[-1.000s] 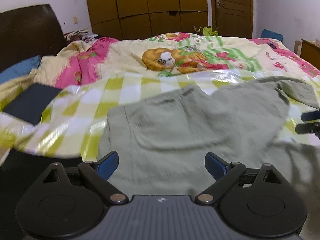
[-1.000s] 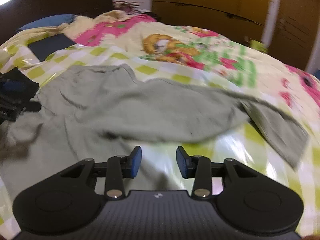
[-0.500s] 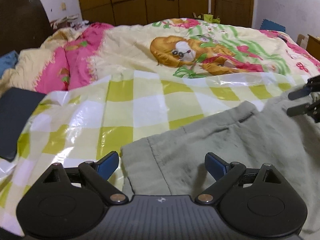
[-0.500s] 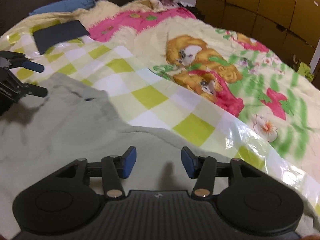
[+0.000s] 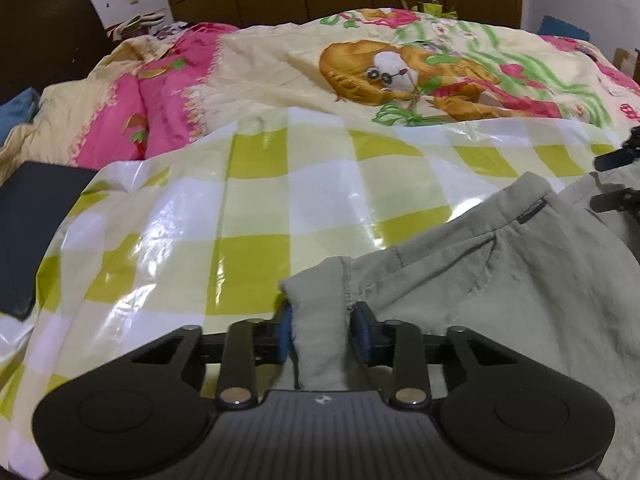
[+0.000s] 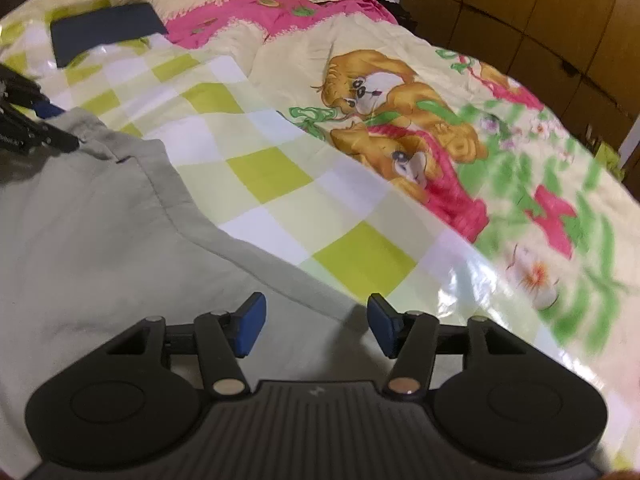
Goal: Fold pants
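One left gripper [image 5: 320,332] newly closing on pants [image 5: 460,280]

Left gripper [image 5: 322,330] now closing on pants [image 5: 460,280] corner; right gripper [image 6: 316,326] opening

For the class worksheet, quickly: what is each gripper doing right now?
Left gripper: jaws closing on a corner of the grey pants, cloth between the pads.
Right gripper: jaws opening, nothing held, above the pants' edge.

left gripper [image 5: 320,332]: black ribbed body, two round discs, blue pads, silver screws
right gripper [image 6: 316,330]: same build
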Available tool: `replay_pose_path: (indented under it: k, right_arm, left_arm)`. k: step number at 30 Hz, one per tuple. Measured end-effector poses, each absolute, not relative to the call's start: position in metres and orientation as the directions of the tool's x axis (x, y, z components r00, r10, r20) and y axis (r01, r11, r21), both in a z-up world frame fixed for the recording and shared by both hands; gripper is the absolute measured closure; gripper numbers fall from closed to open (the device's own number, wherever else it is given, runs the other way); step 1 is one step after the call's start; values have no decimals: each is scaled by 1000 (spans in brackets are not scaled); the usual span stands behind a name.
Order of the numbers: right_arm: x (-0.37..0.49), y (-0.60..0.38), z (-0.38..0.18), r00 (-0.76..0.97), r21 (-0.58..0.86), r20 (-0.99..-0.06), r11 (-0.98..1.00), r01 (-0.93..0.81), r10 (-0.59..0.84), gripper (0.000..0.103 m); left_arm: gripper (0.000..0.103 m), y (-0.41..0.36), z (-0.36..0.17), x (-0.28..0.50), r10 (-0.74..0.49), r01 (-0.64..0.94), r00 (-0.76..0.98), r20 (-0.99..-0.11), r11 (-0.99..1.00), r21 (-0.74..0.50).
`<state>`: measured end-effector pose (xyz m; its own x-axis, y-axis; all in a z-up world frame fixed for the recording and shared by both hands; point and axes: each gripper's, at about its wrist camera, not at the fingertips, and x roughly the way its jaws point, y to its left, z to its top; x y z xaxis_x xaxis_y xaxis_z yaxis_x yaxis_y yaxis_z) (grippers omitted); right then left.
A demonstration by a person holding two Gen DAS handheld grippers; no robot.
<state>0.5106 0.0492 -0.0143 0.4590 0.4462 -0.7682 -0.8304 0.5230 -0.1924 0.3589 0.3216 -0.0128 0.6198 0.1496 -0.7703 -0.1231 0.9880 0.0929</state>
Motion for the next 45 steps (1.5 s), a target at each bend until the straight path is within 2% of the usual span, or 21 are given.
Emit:
replay_pose_path:
  k: [3, 5, 7, 8, 9, 12, 16, 23, 31, 38, 42, 45]
  right_arm:
    - [516, 58, -27, 440, -207, -798, 497, -842, 412, 43]
    - [517, 59, -32, 434, -201, -802, 499, -843, 410, 46]
    - [518, 58, -32, 417, -162, -803, 518, -840, 426, 69]
    - [516, 57, -31, 408, -152, -803, 512, -845, 435, 91]
    - [513, 58, -31, 417, -169, -803, 510, -844, 425, 101]
    - [501, 56, -25, 436, -209, -798, 486, -848, 417, 101]
    - [485, 44, -3, 436, -188, -771, 487, -853, 465, 101]
    - [432, 18, 43, 407, -131, -722, 466, -875, 560, 101]
    - [309, -33, 82, 309, -7, -715, 435, -900, 627, 101]
    - [197, -57, 56, 132, 155, -800, 414, -897, 585, 101]
    - [160, -50, 11, 146, 114, -850, 448, -887, 506, 100]
    - [140, -48, 4, 157, 80, -869, 448, -890, 469, 98]
  left_arm:
    - [65, 323, -11, 362, 144, -137, 620, -771, 988, 75]
    - [67, 325, -11, 360, 151, -150, 624, -767, 986, 72]
    - [68, 325, -10, 357, 156, -161, 634, -758, 985, 67]
    - [69, 326, -9, 355, 160, -167, 638, -753, 984, 67]
    - [70, 326, -7, 353, 164, -172, 642, -748, 983, 68]
    - [72, 325, 2, 346, 165, -173, 659, -734, 983, 66]
    - [74, 321, 24, 326, 129, -167, 702, -700, 986, 14]
    - [74, 290, 79, 247, 23, -50, 779, -626, 998, -27]
    - [74, 278, 80, 147, -15, -50, 760, -649, 995, -82]
    - [73, 264, 45, 71, 25, -83, 717, -697, 995, -50]
    - [67, 262, 13, 52, 104, -120, 674, -732, 992, 31]
    - [65, 259, 8, 35, 119, -122, 666, -736, 991, 50]
